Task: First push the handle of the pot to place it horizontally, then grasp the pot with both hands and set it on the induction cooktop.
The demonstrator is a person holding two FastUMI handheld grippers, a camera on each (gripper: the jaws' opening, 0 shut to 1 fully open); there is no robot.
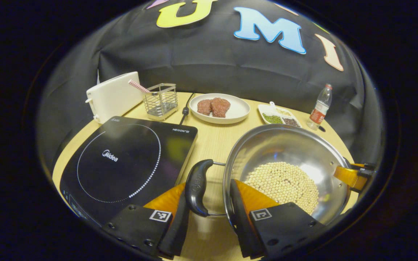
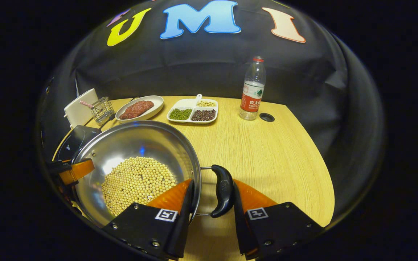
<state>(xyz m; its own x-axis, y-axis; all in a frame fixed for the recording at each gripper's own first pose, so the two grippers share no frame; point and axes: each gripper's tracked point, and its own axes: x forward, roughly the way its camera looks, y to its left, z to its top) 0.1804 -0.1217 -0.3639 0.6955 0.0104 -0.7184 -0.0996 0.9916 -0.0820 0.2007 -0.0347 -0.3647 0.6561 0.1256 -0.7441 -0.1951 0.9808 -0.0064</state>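
In the left gripper view, the left gripper (image 1: 209, 214) straddles the pot (image 1: 285, 145) handle (image 1: 197, 186); its fingers cover the handle's lower end, and whether the pads press it cannot be told. The induction cooktop (image 1: 122, 163), left of the fingers, loses its near corner behind them. In the right gripper view, the right gripper (image 2: 210, 214) hides the pot's near rim and some beans (image 2: 136, 181). The toaster (image 2: 80, 108), far left beyond the fingers, is cut off.
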